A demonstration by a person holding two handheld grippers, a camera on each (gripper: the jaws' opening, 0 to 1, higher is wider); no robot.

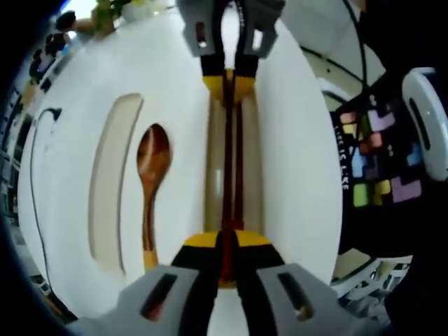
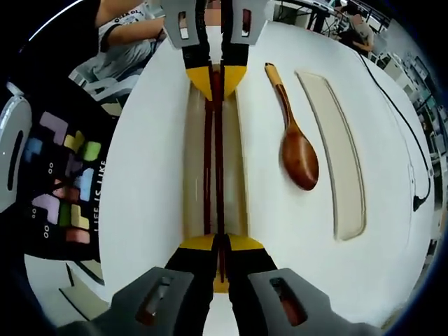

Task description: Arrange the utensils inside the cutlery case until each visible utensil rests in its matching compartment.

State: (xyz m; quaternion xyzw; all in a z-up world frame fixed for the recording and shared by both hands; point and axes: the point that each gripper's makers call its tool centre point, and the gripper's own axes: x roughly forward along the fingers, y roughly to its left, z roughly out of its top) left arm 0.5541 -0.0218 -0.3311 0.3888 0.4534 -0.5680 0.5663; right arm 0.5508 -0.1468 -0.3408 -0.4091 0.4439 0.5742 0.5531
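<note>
While both sets of jaws are pinched nearly together, each one grips an end of the same pair of dark red chopsticks [image 1: 228, 164]. In the left gripper view the left gripper [image 1: 225, 246] clamps the near ends with its yellow-tipped jaws, and the right gripper [image 1: 228, 78] comes in from the top, closed on the far ends. The right gripper view mirrors this: its own jaws squeeze the sticks at the bottom, with the left gripper at the top.

The chopsticks run lengthwise over the long middle compartment [image 2: 238, 175] of the white cutlery case [image 2: 150, 161]; whether they touch its floor I cannot tell.

Just beside that slot a brown wooden spoon [image 2: 297, 152] lies on the flat white surface of the case, bowl up, between the middle slot and an empty spoon-shaped compartment [image 2: 339, 161] further out. It is outside that recess.

A thin black cable [image 2: 409, 150] crosses the case's outer edge. A person in a dark shirt with coloured blocks [image 2: 66, 189] stands close by.
</note>
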